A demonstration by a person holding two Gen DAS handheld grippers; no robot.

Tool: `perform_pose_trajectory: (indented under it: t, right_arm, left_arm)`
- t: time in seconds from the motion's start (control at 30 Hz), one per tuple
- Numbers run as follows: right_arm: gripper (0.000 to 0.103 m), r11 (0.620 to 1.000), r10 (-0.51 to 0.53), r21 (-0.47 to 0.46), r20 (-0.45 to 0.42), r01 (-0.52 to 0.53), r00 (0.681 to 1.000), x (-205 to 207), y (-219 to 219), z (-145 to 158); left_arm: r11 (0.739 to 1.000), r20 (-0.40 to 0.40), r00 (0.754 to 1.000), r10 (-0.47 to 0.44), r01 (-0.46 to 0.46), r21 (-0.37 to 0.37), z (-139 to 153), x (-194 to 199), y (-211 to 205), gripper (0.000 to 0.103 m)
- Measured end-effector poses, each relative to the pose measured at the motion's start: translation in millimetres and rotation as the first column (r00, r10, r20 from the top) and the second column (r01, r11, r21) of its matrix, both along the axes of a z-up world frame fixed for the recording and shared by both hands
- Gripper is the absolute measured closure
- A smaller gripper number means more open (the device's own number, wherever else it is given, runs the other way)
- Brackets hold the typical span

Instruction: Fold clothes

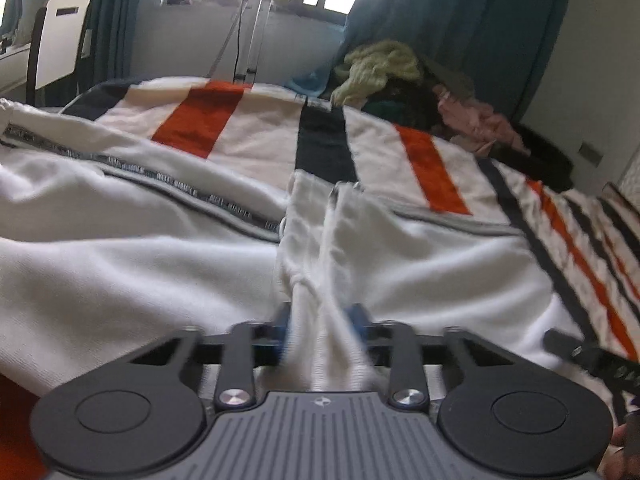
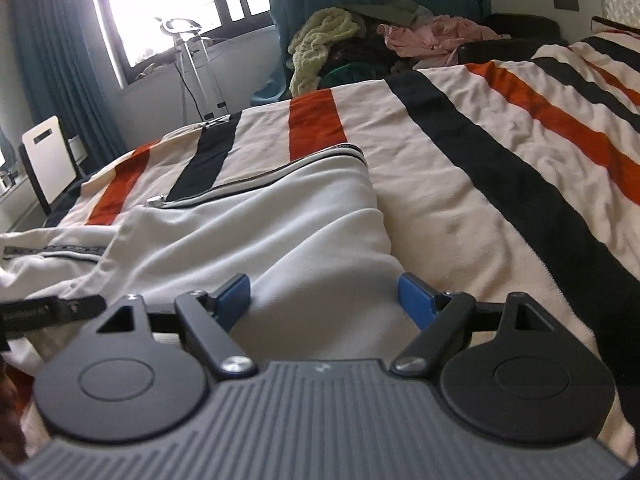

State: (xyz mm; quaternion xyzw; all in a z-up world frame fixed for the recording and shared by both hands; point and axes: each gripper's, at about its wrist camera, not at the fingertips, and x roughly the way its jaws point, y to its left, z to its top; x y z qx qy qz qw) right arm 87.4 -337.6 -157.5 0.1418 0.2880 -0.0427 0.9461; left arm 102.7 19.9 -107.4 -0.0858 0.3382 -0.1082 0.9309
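Left gripper [image 1: 320,330] has its 2 blue pads pinched tight on a bunched ridge of the white garment [image 1: 140,264], low centre of its view. Right gripper [image 2: 326,300] stands wide, released, its pads straddling the garment's hem, gripping nothing. The garment sprawls over the striped blanket [image 2: 500,152]; its zipped edge [image 2: 256,176] runs toward the upper left. Bare blanket stretches right. Heaped clothes [image 2: 340,44] crowd the far edge.
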Motion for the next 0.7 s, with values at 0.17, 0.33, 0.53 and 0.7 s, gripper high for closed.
perform_pose_trajectory:
  t: [0.17, 0.33, 0.53, 0.7]
  right_arm:
    - [0.019, 0.999, 0.024, -0.022, -0.003, -0.024, 1.000, 0.7, 5.0, 0.0]
    - [0.021, 0.998, 0.065, -0.015, 0.008, -0.065, 0.998, -0.3, 8.8, 2.6]
    - [0.019, 0.994, 0.089, -0.060, -0.007, -0.089, 0.996, 2.1, 18.4, 1.1]
    - [0.020, 0.996, 0.076, -0.054, -0.017, -0.076, 0.997, 2.5, 16.0, -0.6]
  left_arm:
    - [0.994, 0.086, 0.996, 0.012, -0.003, -0.110, 25.8, -15.9, 11.8, 0.088]
    - [0.989, 0.050, 0.998, 0.049, -0.041, -0.145, 36.5, -26.7, 27.1, 0.088]
    - [0.994, -0.064, 0.996, 0.059, -0.065, -0.085, 16.4, -14.3, 29.0, 0.084]
    - [0.991, -0.120, 0.990, 0.073, -0.086, -0.106, 12.5, -7.9, 37.3, 0.059]
